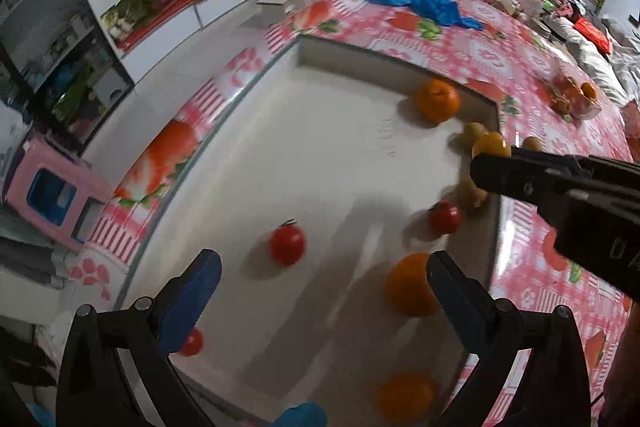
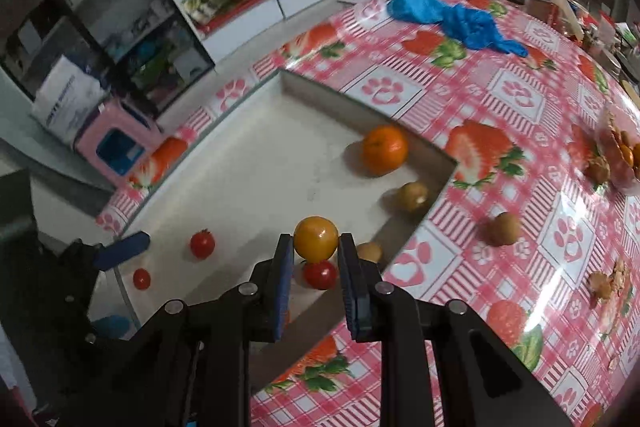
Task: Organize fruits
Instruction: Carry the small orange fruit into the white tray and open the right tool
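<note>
A shallow white tray lies on a pink strawberry-print tablecloth. In the right wrist view my right gripper is shut on a yellow tomato, held above the tray's near right corner, over a red tomato. The left wrist view shows that gripper entering from the right with the yellow tomato. My left gripper is open and holds nothing, just above the tray, between a red tomato and an orange. Another orange rests in the far corner.
Small brown fruits lie in the tray and on the cloth. A blue plastic bag lies at the table's far side, and a clear bag of fruit to the right. Peel scraps lie nearby. A pink box stands off the table's left.
</note>
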`<state>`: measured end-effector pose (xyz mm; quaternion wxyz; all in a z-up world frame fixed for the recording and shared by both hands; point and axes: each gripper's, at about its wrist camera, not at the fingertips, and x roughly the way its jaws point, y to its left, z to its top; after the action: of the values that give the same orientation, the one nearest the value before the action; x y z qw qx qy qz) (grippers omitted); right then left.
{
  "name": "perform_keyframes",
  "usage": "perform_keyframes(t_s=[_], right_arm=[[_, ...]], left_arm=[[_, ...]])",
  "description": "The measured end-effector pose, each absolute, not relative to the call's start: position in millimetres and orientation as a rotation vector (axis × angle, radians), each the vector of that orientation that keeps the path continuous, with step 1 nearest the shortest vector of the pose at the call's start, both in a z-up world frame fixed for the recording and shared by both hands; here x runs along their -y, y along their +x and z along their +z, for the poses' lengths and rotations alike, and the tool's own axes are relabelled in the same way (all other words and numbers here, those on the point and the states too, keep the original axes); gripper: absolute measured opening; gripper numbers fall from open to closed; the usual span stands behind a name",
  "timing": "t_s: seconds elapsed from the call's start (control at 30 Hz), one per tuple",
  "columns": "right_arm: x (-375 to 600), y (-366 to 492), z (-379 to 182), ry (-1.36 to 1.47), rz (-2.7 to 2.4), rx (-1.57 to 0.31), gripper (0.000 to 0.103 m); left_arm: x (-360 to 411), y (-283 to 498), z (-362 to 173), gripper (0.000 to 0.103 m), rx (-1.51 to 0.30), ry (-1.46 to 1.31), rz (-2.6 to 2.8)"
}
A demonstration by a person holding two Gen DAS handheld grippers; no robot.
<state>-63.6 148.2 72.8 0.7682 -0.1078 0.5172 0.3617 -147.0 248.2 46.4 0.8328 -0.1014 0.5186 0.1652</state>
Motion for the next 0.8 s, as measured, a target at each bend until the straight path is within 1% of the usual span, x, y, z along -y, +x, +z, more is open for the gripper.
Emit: perform_keyframes(t_s=[0.03, 0.07, 0.1, 0.13, 0.23, 0.27, 0.67, 0.8], right_arm=[[-150.3, -64.9, 72.3, -0.249, 0.782, -1.128, 0.031], [-152.3, -65.9, 72.0, -0.26, 0.778, -1.133, 0.048], [-153.4, -67.0, 73.0, -0.27, 0.77, -1.133, 0.069], [-154.9, -68.8, 74.9, -0.282, 0.763, -1.125, 0.074], [-157.6, -73.8, 78.9, -0.315, 0.747, -1.114, 0.077], [-157.6, -73.8, 78.8, -0.32, 0.743, -1.114, 0.08], [-147.9, -86.9, 75.6, -0.405, 0.675, -1.114, 0.086], [-143.0, -90.2, 78.1, -0.41, 0.671, -1.104, 0.087]], left_arm=[[-252.0, -149.3, 45.8, 0.103, -1.1, -0.219, 0.356], [-253.9, -150.8, 45.4, 0.103, -1.1, -0.219, 0.362], [-256.3, -152.8, 45.2, 0.103, -1.097, -0.217, 0.37], [-258.2, -155.3, 45.3, 0.103, -1.095, -0.215, 0.376], [-263.4, -159.7, 44.4, 0.103, -1.093, -0.221, 0.377], [-264.8, -160.8, 44.1, 0.103, -1.093, -0.225, 0.374], [-261.6, -166.4, 40.0, 0.103, -1.111, -0.214, 0.368], [-259.1, -167.3, 40.1, 0.103, -1.115, -0.21, 0.364]])
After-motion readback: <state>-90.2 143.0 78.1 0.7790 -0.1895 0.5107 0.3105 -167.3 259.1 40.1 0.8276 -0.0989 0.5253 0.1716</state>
